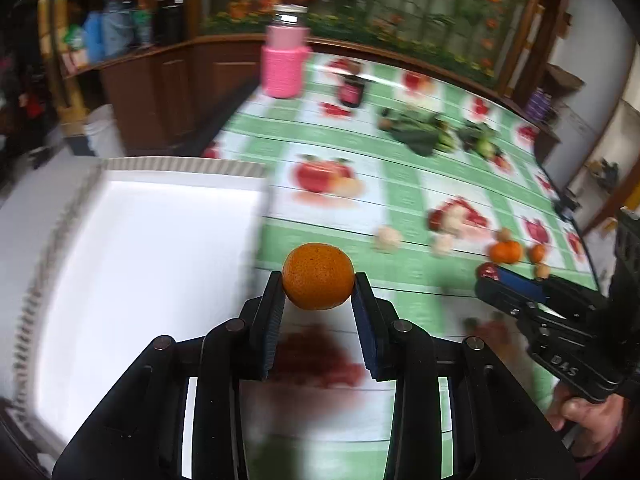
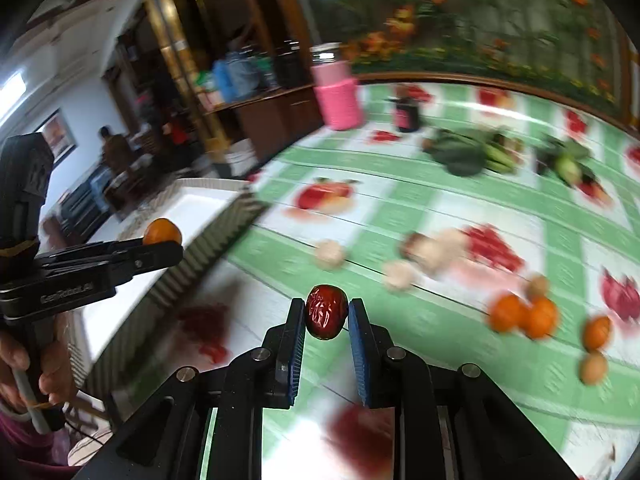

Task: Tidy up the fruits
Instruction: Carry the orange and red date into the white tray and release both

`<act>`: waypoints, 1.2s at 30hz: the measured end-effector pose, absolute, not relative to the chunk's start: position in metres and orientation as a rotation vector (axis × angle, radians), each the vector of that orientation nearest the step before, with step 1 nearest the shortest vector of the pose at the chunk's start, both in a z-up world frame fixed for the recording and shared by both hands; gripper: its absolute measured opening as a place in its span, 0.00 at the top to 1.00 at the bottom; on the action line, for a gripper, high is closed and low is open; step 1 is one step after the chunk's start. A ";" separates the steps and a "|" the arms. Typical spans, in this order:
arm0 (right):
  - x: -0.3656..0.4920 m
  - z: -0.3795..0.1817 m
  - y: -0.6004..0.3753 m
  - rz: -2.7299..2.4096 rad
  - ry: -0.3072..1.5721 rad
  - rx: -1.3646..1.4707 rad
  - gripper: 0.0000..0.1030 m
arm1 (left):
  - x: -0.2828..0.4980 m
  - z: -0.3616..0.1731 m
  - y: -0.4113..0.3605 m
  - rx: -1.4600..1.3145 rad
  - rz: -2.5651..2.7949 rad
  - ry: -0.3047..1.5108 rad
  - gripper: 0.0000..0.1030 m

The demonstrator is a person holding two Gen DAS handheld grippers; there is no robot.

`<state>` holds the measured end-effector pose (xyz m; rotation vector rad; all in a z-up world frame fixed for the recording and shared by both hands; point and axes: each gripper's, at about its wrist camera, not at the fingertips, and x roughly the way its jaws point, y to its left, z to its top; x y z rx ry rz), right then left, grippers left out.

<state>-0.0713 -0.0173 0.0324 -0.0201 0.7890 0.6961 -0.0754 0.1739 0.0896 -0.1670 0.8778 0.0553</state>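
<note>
My left gripper (image 1: pixel 319 280) is shut on an orange tangerine (image 1: pixel 318 276) and holds it above the table, just right of the white tray (image 1: pixel 132 248). My right gripper (image 2: pixel 327 312) is shut on a wrinkled red date (image 2: pixel 326 312), also above the table. The left gripper with its tangerine (image 2: pixel 162 232) shows in the right wrist view over the tray's near edge (image 2: pixel 224 236). The right gripper with the date (image 1: pixel 487 271) shows at the right of the left wrist view. More tangerines (image 2: pixel 524 316) and pale round fruits (image 2: pixel 330 254) lie on the cloth.
A pink bottle (image 1: pixel 285 62) and a dark jar (image 1: pixel 352 90) stand at the table's far side. Green vegetables (image 1: pixel 420 130) lie at the back right. The table has a green checked fruit-print cloth (image 1: pixel 404 200). Cabinets stand beyond the left edge.
</note>
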 end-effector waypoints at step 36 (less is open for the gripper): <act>-0.008 0.000 0.172 0.946 0.964 -0.245 0.78 | -0.091 0.033 0.230 -0.318 0.178 1.046 0.67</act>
